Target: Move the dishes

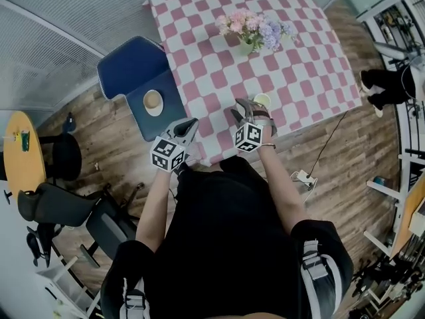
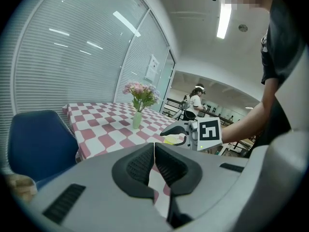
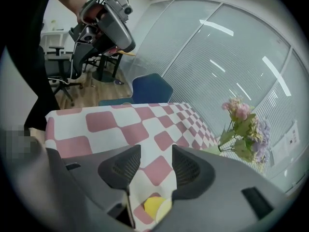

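The small yellow cup [image 1: 262, 100] stands near the bench's [image 1: 312, 78] front edge beside the wide-open, empty right tool [image 1: 247, 109], the left tool [image 1: 191, 125] shut; probably light, stiff and slippery, best pinched across its rim.

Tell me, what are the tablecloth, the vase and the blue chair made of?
Tablecloth: probably matte cloth; its pink-and-white checked edge drapes softly over the table.
Vase: pale green and smooth, maybe frosted glass or ceramic; too small to tell.
Chair: blue, with smooth rounded surfaces, likely plastic, though it could be padded.
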A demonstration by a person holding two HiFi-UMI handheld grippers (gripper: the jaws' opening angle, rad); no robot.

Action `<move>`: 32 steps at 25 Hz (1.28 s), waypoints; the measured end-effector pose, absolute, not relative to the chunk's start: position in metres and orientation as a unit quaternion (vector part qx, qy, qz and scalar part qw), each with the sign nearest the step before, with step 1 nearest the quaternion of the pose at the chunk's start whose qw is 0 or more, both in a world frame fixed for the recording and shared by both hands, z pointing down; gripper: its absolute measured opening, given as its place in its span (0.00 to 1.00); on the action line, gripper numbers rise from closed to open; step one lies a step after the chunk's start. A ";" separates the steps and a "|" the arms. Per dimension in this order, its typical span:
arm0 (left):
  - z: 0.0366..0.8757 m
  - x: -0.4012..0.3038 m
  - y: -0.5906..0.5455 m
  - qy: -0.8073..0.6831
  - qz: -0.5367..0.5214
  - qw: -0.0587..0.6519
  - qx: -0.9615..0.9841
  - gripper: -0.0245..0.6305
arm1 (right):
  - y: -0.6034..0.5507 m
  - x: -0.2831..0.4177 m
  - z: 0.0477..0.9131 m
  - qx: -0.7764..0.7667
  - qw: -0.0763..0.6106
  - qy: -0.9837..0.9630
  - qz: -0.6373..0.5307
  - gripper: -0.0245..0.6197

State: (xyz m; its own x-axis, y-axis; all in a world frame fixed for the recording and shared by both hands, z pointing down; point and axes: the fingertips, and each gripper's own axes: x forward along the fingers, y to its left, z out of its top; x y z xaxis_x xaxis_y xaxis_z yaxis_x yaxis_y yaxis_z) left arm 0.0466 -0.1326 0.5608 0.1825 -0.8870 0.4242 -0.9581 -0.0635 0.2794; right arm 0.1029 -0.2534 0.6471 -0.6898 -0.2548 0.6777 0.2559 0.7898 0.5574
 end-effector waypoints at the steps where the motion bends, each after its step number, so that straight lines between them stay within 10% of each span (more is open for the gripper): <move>1: 0.561 0.039 -0.124 -0.640 0.069 0.254 0.722 0.07 | -0.246 0.095 0.647 -0.006 0.393 -0.859 -0.328 0.38; 32: 0.570 -0.161 0.217 -0.701 0.045 0.273 0.657 0.07 | 0.095 -0.120 0.670 -0.108 0.384 -0.841 -0.365 0.32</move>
State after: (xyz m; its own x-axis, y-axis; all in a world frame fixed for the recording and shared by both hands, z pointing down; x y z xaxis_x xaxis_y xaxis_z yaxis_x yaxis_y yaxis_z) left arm -0.1608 0.2167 0.5695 0.0133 -0.8971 0.4416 -0.9463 0.1314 0.2955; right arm -0.1195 0.0950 0.6697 -0.6812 -0.0992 0.7253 0.4623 0.7099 0.5313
